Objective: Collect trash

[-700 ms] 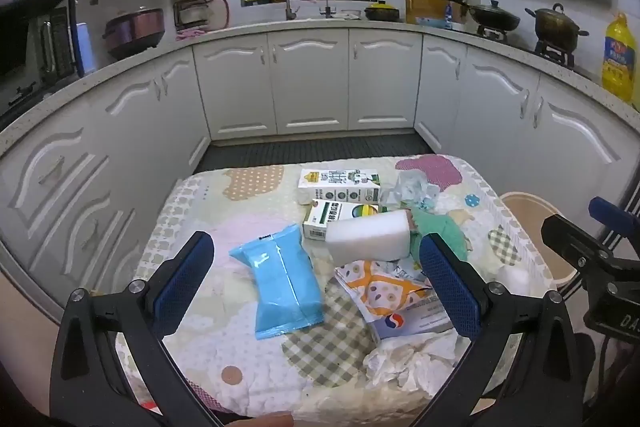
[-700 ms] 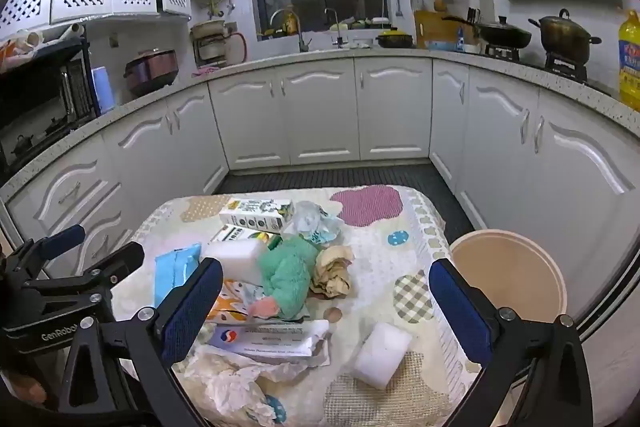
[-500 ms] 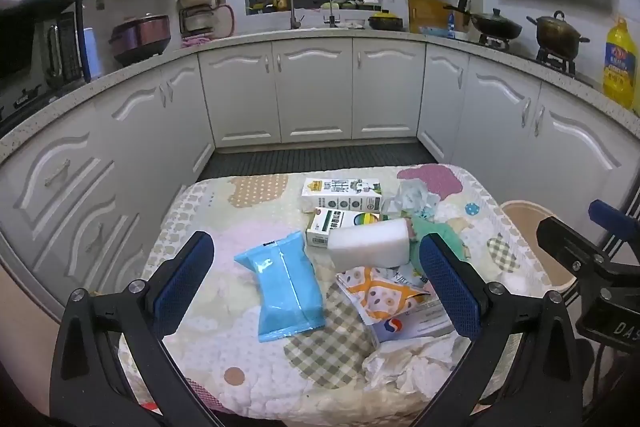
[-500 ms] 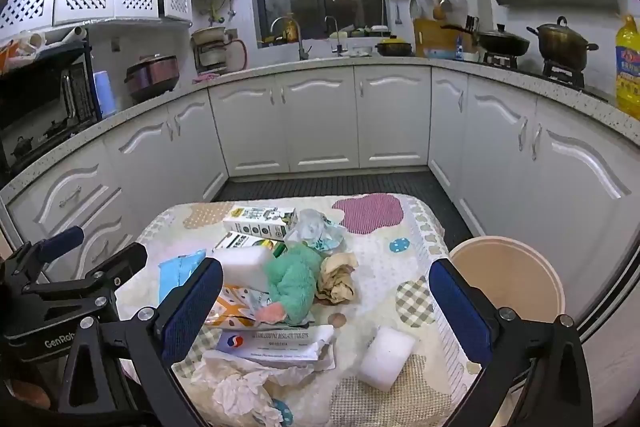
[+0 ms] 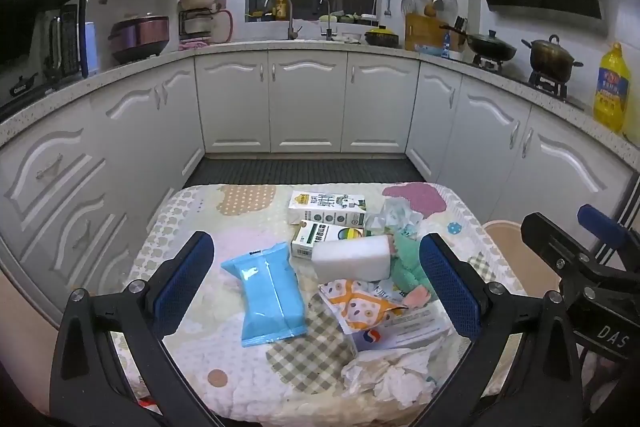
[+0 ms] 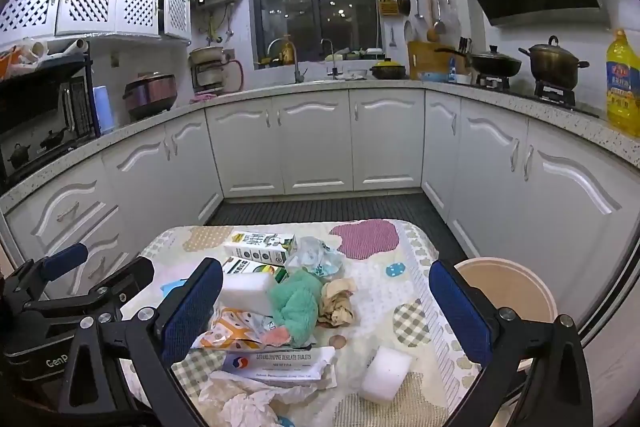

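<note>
A small table (image 5: 188,223) with a patterned cloth holds trash: a blue wipes pack (image 5: 266,293), two cartons (image 5: 326,209), a white foam block (image 5: 352,259), a green cloth (image 6: 296,303), a brown crumpled paper (image 6: 338,303), a tablet box (image 6: 280,361), crumpled white tissue (image 5: 394,375) and a second foam block (image 6: 386,373). My left gripper (image 5: 316,287) is open and empty, raised above the near table edge. My right gripper (image 6: 326,311) is open and empty, raised above the pile.
A beige bin (image 6: 508,291) stands on the floor right of the table. White kitchen cabinets (image 5: 308,99) ring the room. A dark floor mat (image 5: 304,171) lies beyond the table. The other gripper shows at the edge of each view.
Both grippers have risen and pulled back a little, so the table sits lower in both views. Nothing on the table has moved.
</note>
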A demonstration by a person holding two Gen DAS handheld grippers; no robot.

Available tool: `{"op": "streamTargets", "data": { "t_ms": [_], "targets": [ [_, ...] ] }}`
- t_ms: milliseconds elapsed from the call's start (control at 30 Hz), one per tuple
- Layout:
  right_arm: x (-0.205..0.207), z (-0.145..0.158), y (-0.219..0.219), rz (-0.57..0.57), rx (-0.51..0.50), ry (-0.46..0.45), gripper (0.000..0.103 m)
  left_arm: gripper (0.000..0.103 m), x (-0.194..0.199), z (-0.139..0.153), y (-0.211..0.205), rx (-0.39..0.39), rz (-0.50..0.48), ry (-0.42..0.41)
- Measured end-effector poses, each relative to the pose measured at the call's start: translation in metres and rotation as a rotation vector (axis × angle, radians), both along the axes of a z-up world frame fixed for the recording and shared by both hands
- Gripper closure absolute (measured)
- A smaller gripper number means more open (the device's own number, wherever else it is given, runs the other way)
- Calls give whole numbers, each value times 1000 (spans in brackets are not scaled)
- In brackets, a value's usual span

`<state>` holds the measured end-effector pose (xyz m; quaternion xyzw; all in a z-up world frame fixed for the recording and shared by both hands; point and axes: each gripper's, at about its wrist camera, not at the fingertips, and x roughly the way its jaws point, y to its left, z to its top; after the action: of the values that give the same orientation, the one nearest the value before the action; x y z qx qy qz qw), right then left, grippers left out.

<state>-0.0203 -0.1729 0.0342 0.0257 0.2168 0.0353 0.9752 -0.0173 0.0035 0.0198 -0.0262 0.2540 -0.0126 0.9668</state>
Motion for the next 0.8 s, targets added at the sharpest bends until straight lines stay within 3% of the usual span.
{"op": "streamTargets", "data": {
  "t_ms": [800],
  "targets": [
    [-1, 4, -5, -24, -2, -21, 1, 1, -5, 6, 1, 9, 26, -49]
  ]
}}
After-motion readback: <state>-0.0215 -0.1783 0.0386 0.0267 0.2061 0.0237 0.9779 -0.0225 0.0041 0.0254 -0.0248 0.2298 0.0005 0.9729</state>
